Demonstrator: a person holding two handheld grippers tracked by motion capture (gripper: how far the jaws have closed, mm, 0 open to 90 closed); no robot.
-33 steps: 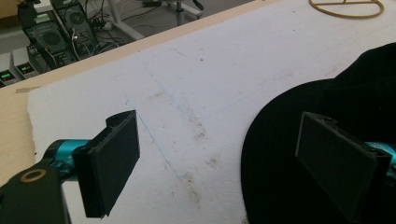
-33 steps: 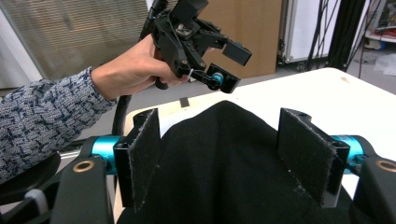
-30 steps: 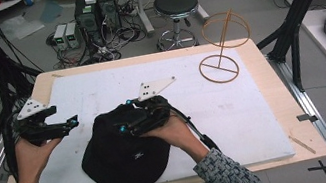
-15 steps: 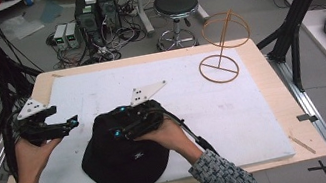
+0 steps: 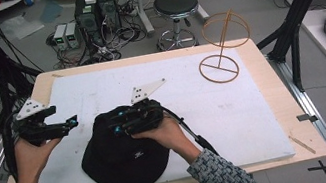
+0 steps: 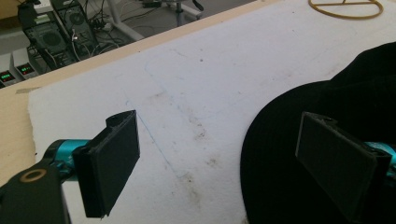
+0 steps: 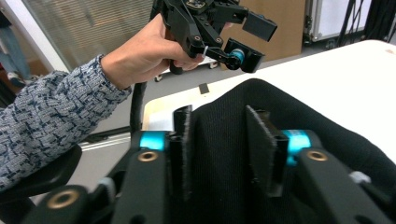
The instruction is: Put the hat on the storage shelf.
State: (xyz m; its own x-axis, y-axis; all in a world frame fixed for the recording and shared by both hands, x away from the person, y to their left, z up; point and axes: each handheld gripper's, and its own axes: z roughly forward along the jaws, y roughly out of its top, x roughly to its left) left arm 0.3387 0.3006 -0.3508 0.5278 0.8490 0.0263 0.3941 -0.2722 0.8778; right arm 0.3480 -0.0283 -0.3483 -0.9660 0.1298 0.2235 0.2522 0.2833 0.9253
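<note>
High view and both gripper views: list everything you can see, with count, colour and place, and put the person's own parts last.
Hat: one, black, near edge of the board, small white mark on its brim.
Wire stand: one, tan, far right of the board, a ring base with a tilted ring on a stem.
Board: one, white, scuffed, covering the table.
Table: one, light wood.
Stool: one, black seat, on the floor beyond the table.
Computer towers: two, dark, on the floor behind the table.
Left gripper: one, black, jaws wide apart, held left of the hat.
Right gripper: one, black, jaws have just been closing, on a fold of the hat's crown.
Sleeves: two, grey patterned, near edge.
</note>
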